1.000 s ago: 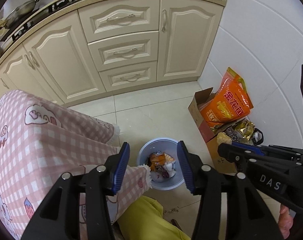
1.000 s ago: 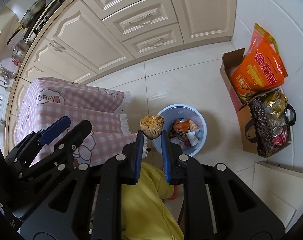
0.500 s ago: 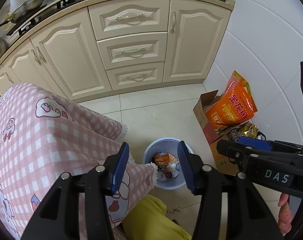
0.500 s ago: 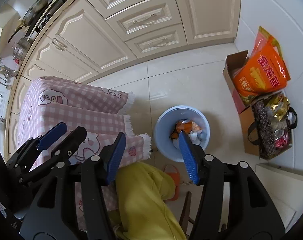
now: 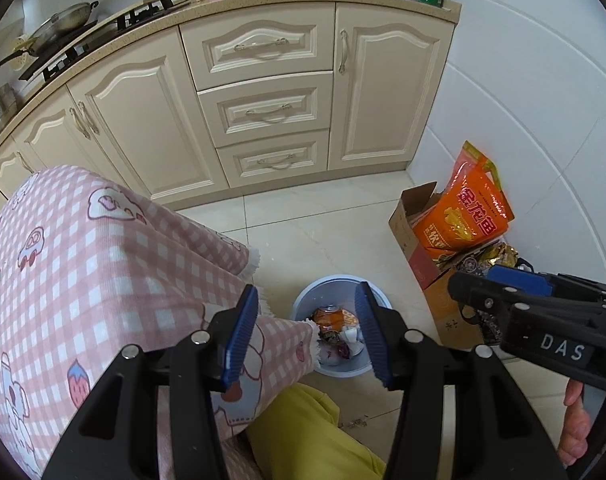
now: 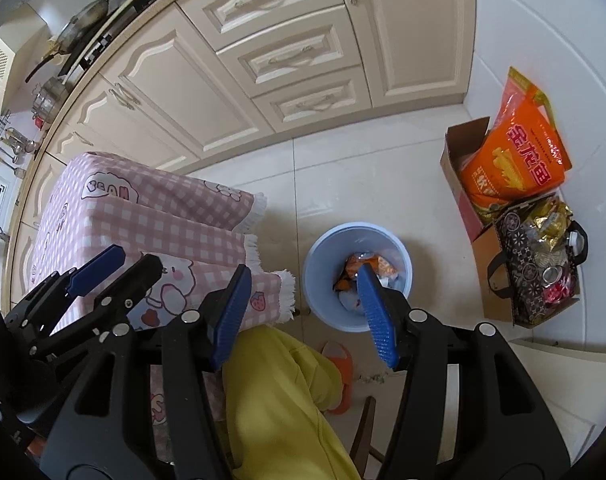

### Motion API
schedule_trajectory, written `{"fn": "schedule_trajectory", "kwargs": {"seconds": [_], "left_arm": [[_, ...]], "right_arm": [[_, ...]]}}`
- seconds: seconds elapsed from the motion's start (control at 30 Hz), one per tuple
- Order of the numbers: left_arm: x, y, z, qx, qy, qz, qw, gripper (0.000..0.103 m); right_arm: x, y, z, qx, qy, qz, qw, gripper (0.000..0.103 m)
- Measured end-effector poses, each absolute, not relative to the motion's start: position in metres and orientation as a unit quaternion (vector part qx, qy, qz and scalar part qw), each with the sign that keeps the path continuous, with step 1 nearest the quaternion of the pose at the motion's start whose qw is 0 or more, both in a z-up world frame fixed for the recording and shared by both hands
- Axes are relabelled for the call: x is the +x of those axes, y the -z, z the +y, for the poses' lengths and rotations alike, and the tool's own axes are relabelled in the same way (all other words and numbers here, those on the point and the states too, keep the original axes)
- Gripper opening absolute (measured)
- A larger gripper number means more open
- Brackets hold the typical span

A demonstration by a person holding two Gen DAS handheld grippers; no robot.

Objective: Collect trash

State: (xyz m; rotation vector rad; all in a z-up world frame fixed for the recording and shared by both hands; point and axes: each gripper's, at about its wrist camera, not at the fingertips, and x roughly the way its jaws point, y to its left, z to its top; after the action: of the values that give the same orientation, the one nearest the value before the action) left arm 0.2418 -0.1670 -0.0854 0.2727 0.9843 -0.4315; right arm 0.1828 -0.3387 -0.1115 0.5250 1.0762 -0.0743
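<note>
A light blue trash bin (image 5: 342, 369) (image 6: 326, 254) stands on the tiled floor beside the table, holding an orange can and wrappers (image 5: 335, 317) (image 6: 377, 266). My left gripper (image 5: 306, 300) hovers high over the table corner and the bin, open and empty. In the right wrist view it shows at the left edge (image 6: 103, 266). My right gripper (image 6: 303, 278) is above the bin's left rim, open, with nothing between its fingers. The left wrist view shows it at the right (image 5: 503, 286).
A table with a pink checked cloth (image 5: 103, 264) (image 6: 151, 216) lies to the left. A cardboard box with an orange bag (image 5: 463, 216) (image 6: 515, 160) and a patterned bag of wrappers (image 6: 539, 276) stand right of the bin. A yellow trouser leg (image 6: 275, 400), an orange slipper (image 6: 343, 364), cabinets (image 5: 263, 108) behind.
My right gripper opened and let go of a brown crumpled lump, which is no longer between its fingers. The left gripper drew back a little, staying open.
</note>
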Motion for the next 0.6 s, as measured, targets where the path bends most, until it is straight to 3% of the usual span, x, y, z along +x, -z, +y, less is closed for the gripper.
{"fn": "schedule_trajectory", "kwargs": {"seconds": [0.6], "left_arm": [[0.166,0.069,-0.124,0.093,0.194,0.404,0.889,0.050]], "right_arm": [[0.106,0.091,-0.305,0.194,0.028,0.388,0.901,0.055]]}}
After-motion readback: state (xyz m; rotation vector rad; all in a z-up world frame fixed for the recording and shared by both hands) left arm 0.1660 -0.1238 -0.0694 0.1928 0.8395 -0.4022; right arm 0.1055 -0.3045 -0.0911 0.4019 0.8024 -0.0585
